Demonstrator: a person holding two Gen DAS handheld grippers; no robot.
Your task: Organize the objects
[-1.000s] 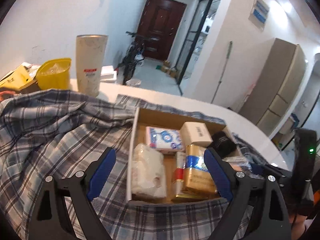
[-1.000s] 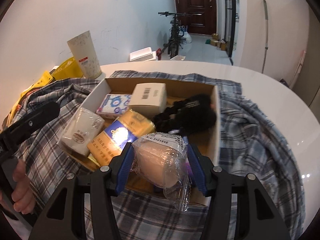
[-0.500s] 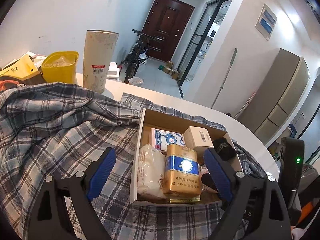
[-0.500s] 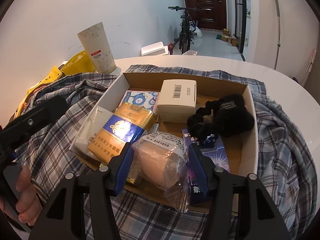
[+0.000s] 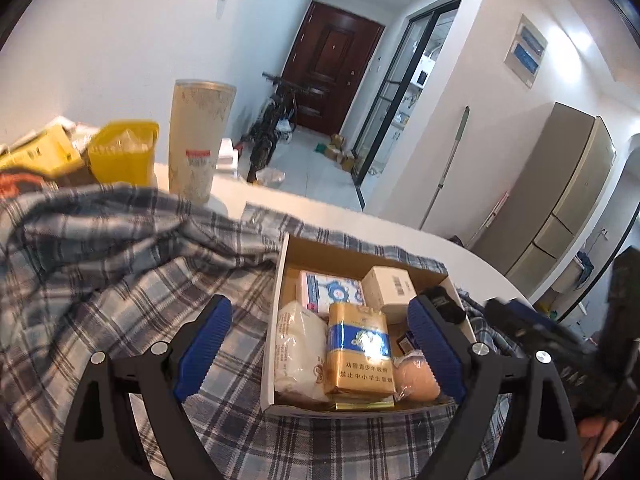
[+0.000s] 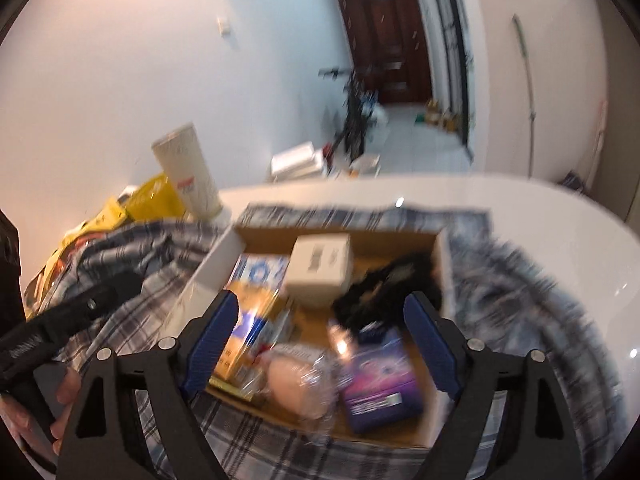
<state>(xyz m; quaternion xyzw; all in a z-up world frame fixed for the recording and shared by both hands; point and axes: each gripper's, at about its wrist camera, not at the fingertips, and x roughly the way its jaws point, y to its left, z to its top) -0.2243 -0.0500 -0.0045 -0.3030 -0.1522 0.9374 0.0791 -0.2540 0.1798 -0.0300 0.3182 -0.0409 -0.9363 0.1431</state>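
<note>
An open cardboard box (image 5: 282,280) (image 6: 212,264) sits on a plaid shirt (image 5: 120,264) on a white table. It holds a gold and blue pack (image 5: 358,354), a white soft packet (image 5: 298,344), a patterned tissue pack (image 5: 330,290), a white carton (image 6: 320,266), a black hair tie (image 6: 384,288), a purple pack (image 6: 378,384) and a plastic-wrapped beige puff (image 6: 298,380) lying at its near end. My right gripper (image 6: 320,344) is open and empty above the puff. My left gripper (image 5: 320,344) is open and empty above the box's near left side.
A tall speckled paper cup (image 5: 198,140) and a yellow tub (image 5: 122,158) stand at the table's far left with yellow packaging (image 6: 100,216). The shirt covers most of the table. The white table edge (image 6: 560,232) curves at the right. A bicycle stands in the hallway beyond.
My right gripper has opened and let go of the wrapped puff, which now lies in the box, and it has drawn back upward. My left gripper has shifted slightly and stays open.
</note>
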